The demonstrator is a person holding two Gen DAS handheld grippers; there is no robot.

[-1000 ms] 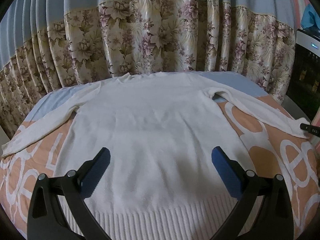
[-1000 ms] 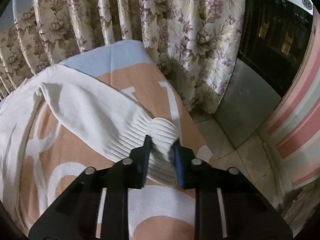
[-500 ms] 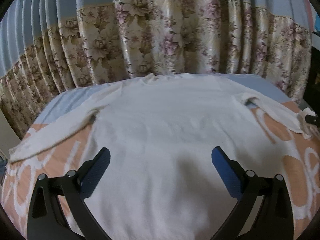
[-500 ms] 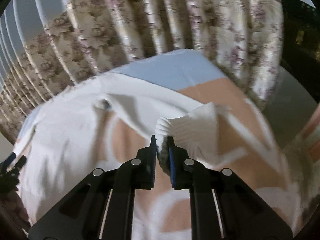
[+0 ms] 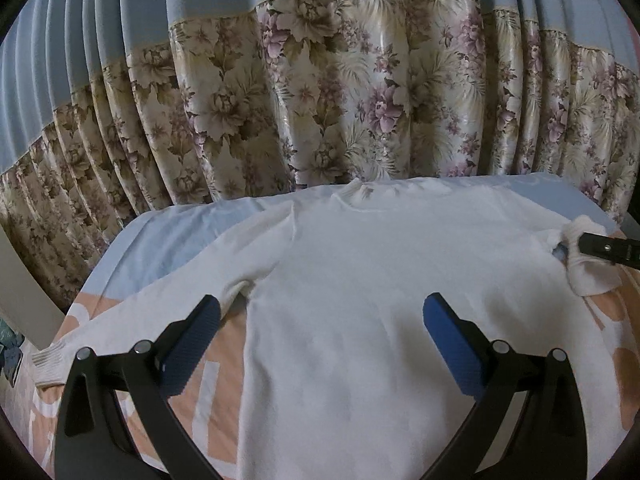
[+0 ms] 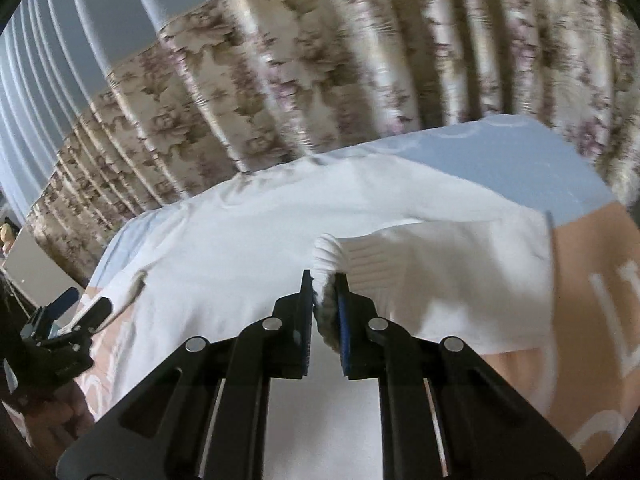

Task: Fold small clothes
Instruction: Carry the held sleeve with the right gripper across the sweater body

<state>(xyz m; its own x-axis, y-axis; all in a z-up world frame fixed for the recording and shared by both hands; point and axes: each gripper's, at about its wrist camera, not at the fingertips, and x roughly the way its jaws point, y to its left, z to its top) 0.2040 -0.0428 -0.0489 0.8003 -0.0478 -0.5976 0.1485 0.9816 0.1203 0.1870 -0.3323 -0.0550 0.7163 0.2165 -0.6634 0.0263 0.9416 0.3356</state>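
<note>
White sweater [image 5: 360, 280] lies spread flat, front down or up I cannot tell, on a bed [image 5: 168, 236] covered in a peach, white and pale blue sheet. Its neck points toward the floral curtain [image 5: 320, 92] behind the bed. Over the sweater's lower body hovers the left gripper [image 5: 320, 344], jaws spread wide and holding nothing. Beside the sweater's right shoulder, the right gripper [image 6: 323, 300] has its jaws pinched tight on the ribbed cuff [image 6: 326, 256] of the right sleeve [image 6: 460, 256], which is doubled back toward the body. On the opposite side, the left sleeve [image 5: 132, 320] stretches outward across the sheet.
</note>
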